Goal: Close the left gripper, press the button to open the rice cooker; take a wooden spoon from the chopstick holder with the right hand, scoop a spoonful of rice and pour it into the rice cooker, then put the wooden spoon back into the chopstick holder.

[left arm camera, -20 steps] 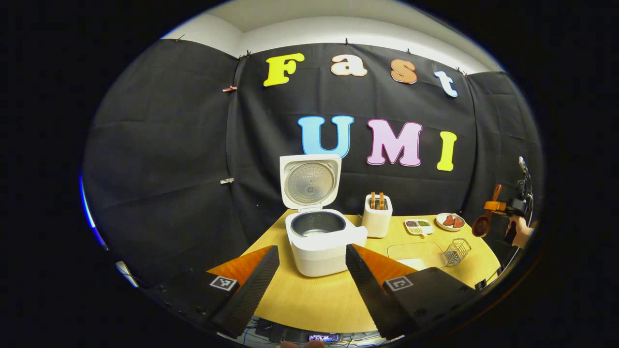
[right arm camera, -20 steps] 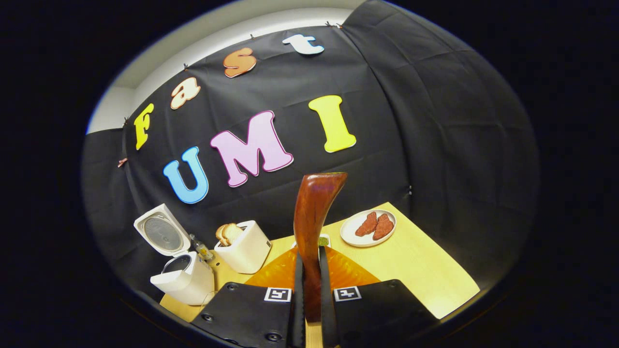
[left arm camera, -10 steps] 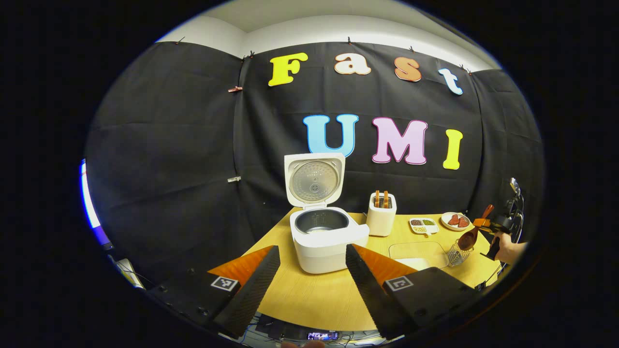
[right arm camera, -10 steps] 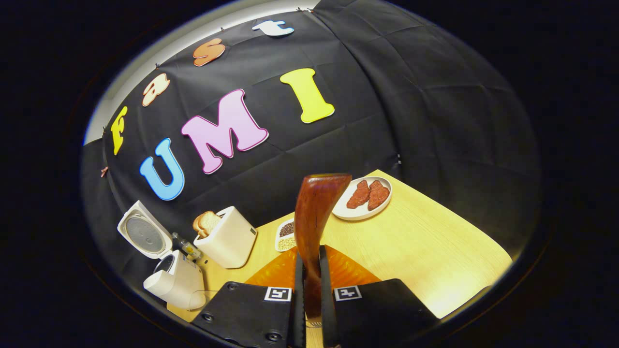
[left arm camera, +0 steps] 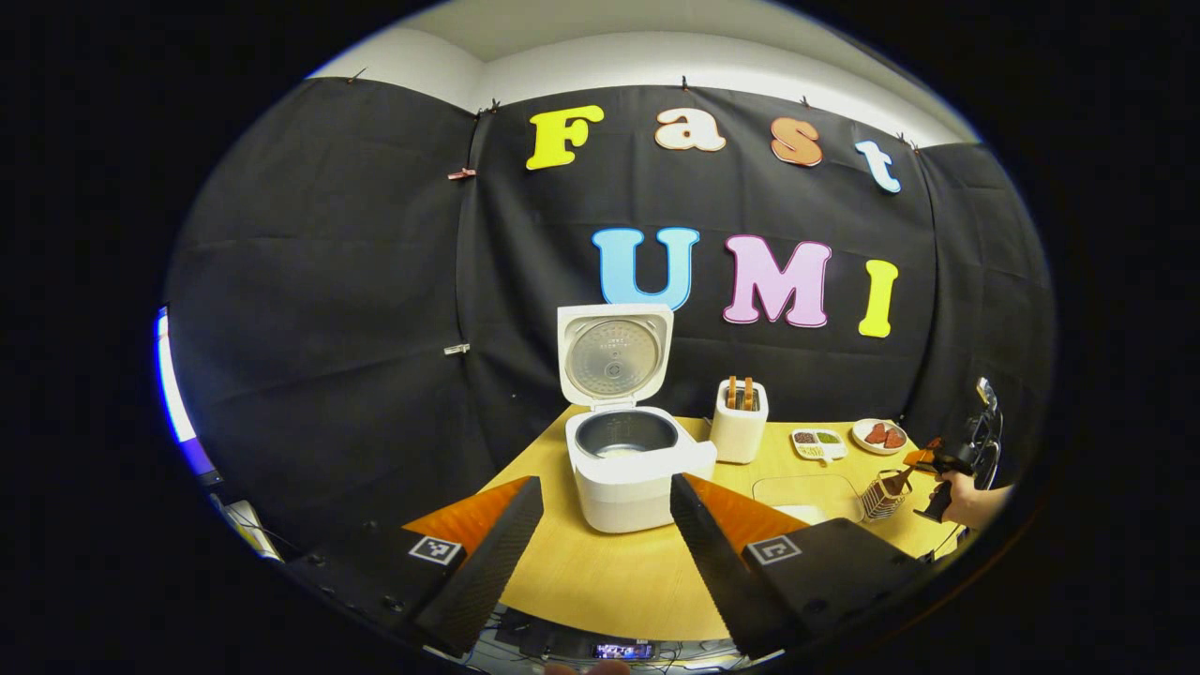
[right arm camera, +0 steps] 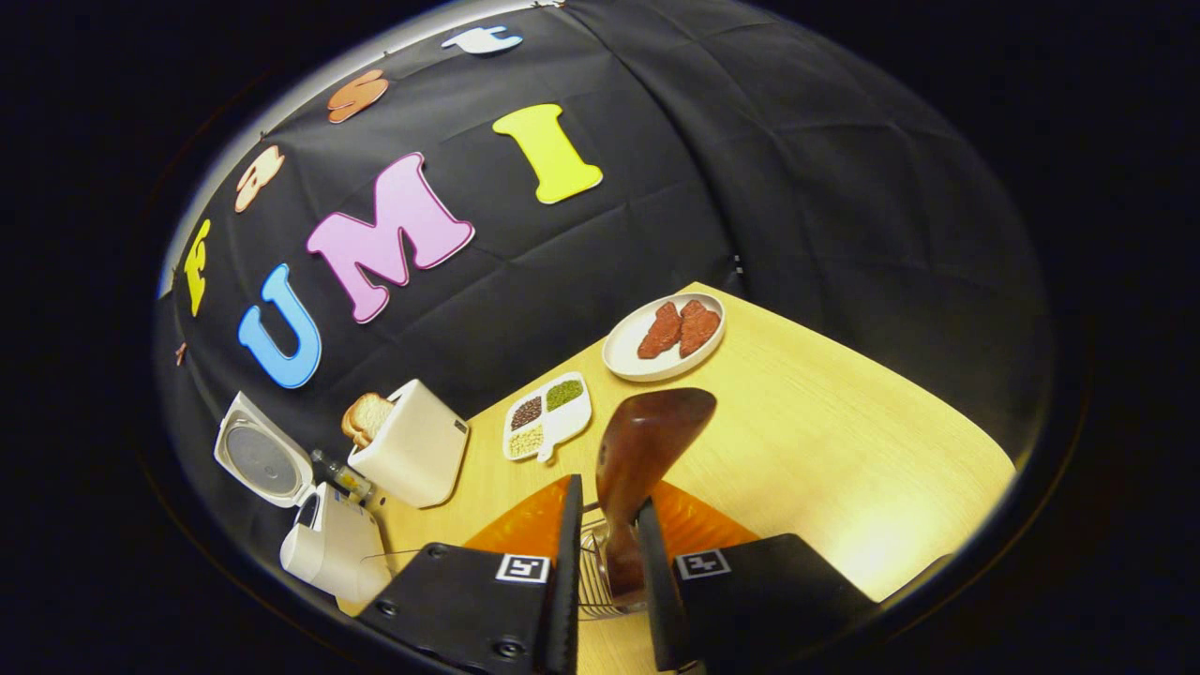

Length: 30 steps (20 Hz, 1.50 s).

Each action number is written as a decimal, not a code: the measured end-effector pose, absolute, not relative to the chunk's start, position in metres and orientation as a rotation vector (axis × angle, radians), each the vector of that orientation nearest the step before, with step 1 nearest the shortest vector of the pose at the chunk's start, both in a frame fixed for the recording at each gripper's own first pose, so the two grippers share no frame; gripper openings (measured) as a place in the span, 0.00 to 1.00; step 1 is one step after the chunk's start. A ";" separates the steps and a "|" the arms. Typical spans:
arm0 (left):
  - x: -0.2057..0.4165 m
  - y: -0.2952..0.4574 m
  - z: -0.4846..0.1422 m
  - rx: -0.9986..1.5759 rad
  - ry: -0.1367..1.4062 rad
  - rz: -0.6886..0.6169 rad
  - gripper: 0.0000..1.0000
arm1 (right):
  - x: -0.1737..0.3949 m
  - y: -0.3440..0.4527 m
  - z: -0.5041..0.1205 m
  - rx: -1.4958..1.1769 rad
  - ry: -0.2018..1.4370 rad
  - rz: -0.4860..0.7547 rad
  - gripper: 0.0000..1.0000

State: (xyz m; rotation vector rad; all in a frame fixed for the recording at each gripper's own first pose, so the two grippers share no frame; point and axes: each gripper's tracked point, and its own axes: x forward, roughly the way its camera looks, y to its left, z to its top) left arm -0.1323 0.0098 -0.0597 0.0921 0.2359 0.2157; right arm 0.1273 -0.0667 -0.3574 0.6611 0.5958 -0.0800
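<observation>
A: Wooden table (left arm camera: 600,581), pale yellow, with the white cooker (left arm camera: 634,469) at its middle in the left gripper view, lid up, dark pot bare. What stands round it?

B: A white toaster (left arm camera: 739,427) at about 2 o'clock from the cooker, two slices poking out. Farther right a divided dish (left arm camera: 817,442) of grains, then a plate (left arm camera: 877,434) with two reddish pieces. At 3 o'clock from the cooker a flat clear tray (left arm camera: 808,487), and just beyond that the wire holder (left arm camera: 877,499).

A: And the spoon?

B: In the right gripper view the spoon (right arm camera: 647,450) stands between the fingers of the right gripper (right arm camera: 607,562), its handle end rising toward 1 o'clock, its lower end down inside the holder (right arm camera: 592,581), whose wire rim shows between the fingers. The jaws are a little parted, each close beside the spoon's shaft; whether both pads press it I cannot tell.

A: Anything in the way?

B: The spoon's handle covers part of the table below the plate (right arm camera: 662,336). The dish (right arm camera: 547,416) sits at 11 o'clock from it, the toaster (right arm camera: 412,442) farther left, the cooker (right arm camera: 328,544) at 9 o'clock.

A: The hands?

B: In the left gripper view a hand (left arm camera: 966,499) holds the right gripper (left arm camera: 911,463) at the far right edge, above the holder, tilted. The left gripper (left arm camera: 605,525) hangs short of the cooker, wide open, gripping nothing, fingers pointing at the cooker's front.
</observation>
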 end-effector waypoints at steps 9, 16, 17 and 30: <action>-0.095 0.012 -0.013 0.094 0.113 0.136 0.95 | 0.062 -0.113 -0.304 0.586 0.536 -0.175 0.99; -0.036 0.017 0.049 0.074 -0.043 0.078 0.95 | 0.014 -0.143 -0.216 0.296 0.406 -0.172 0.98; -0.025 0.017 0.059 0.069 -0.066 0.067 0.95 | 0.011 -0.142 -0.200 0.255 0.379 -0.167 0.98; 0.141 0.045 0.152 0.061 -0.269 -0.004 0.95 | 0.003 -0.107 -0.105 0.081 0.224 -0.157 0.99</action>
